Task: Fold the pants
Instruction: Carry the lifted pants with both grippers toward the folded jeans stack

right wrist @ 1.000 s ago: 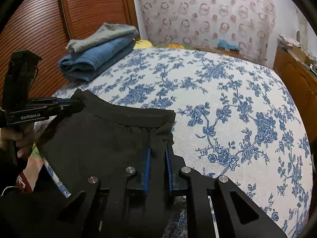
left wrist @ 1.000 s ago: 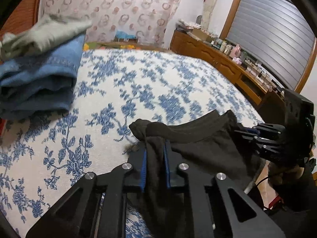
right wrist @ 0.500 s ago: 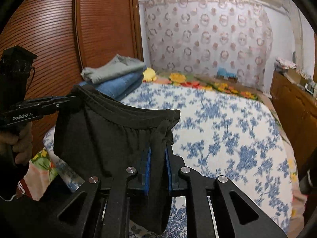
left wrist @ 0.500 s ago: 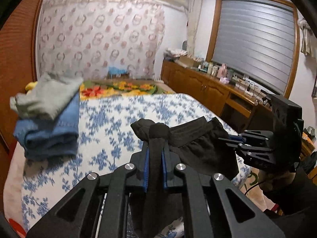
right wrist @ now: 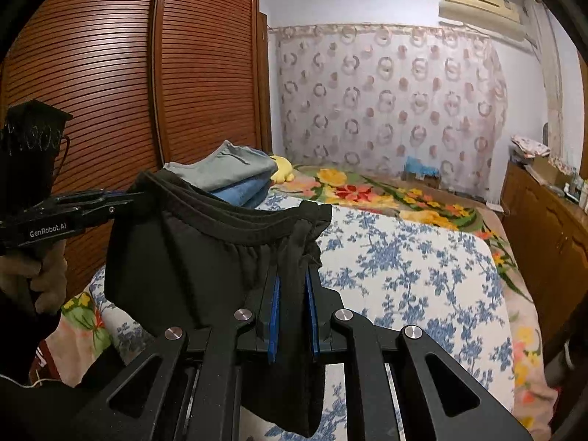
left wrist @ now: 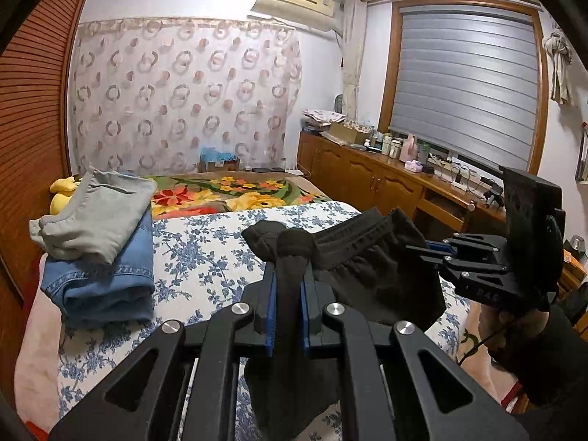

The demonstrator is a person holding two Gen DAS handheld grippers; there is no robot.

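Note:
The black pants [left wrist: 371, 275] hang in the air above the near edge of the bed, held by the waistband at both ends. My left gripper [left wrist: 288, 275] is shut on one corner of the waistband; it also shows in the right wrist view [right wrist: 137, 194] at the left. My right gripper [right wrist: 292, 279] is shut on the other corner of the black pants [right wrist: 205, 257]; it also shows in the left wrist view [left wrist: 413, 248] at the right. The legs hang down below the frames.
The bed [left wrist: 205, 253] has a blue-flowered white cover and a bright flowered blanket [left wrist: 235, 191] beyond. Folded blue jeans [left wrist: 106, 279] with grey pants [left wrist: 99, 213] on top lie at the bed's left side by the wooden wardrobe [right wrist: 110, 92]. A wooden cabinet [left wrist: 386, 183] runs along the right.
Both grippers have lifted the black pants up off the bed, and the views have tilted up toward the room. Both stay shut on the waistband.

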